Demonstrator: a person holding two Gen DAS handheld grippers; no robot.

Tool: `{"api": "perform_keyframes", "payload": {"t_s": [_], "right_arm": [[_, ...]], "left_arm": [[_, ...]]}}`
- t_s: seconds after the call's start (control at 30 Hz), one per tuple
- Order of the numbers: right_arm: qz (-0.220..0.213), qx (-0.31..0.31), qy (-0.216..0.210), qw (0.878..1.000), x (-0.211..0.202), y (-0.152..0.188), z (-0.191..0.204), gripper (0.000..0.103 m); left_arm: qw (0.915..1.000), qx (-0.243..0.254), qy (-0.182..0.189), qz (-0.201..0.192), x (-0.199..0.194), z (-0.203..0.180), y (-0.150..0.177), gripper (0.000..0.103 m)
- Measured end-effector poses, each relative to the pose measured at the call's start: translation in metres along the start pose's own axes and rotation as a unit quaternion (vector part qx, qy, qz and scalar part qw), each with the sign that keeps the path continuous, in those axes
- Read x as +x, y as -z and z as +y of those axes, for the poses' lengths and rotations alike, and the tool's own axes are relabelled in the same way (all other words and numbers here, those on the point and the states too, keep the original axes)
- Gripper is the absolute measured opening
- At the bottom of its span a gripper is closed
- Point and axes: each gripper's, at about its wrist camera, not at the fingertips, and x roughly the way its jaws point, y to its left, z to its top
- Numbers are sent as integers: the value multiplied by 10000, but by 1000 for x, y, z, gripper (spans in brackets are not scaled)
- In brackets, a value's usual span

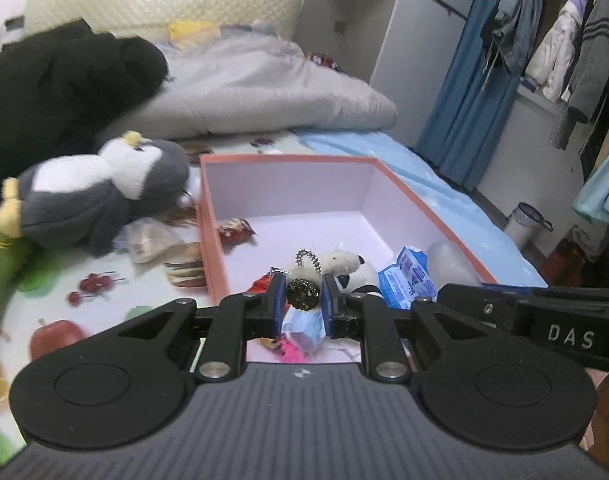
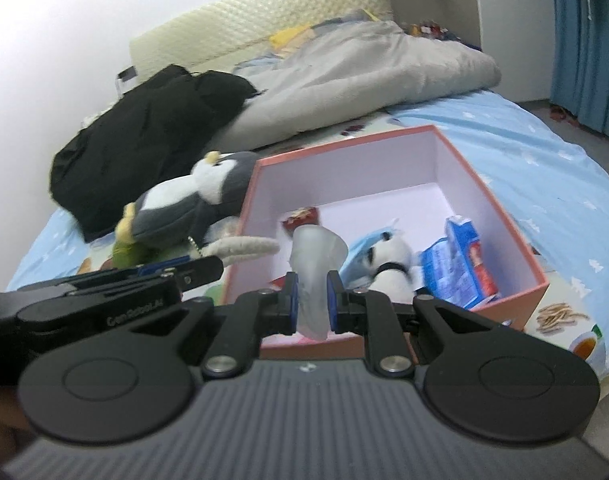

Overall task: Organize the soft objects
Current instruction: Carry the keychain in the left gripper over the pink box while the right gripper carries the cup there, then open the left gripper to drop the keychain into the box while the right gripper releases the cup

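The left tongs (image 1: 303, 300) held a dark glittery ball (image 1: 303, 294) over the near end of the pink box (image 1: 212, 240) on the bed. The right tongs (image 2: 311, 300), lettered "DAS", held a translucent soft piece (image 2: 314, 264) above the same box.

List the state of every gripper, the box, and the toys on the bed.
Left gripper: shut on a dark glittery ball, above the box.
Right gripper: shut on a translucent soft piece, above the box.
Pink box: open, no lid, partly filled.
Panda plush: lying inside the box.
Blue packet: inside the box, by its wall.
Penguin plush: lying on its side outside the box.
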Motion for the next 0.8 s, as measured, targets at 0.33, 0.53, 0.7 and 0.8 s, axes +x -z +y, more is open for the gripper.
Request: {"api": "perform_keyframes", "payload": {"t_s": [0.33,0.53,0.7,0.8], "right_arm": [[431,24,147,9990,88,-41,-48,19],[702,254,214,9970,127,-53,-72,19],[834,366,199,9956,140,-54,-82,27],[884,425,262,9948,142,-54,-85,42]], "left_arm": [[9988,86,90,478,110,-3,-37,22],[9972,98,141,721,159,0,-53,22],[9968,200,127,766,177,1,-57,25],[9966,225,92,784,178,1,-56,47]]}}
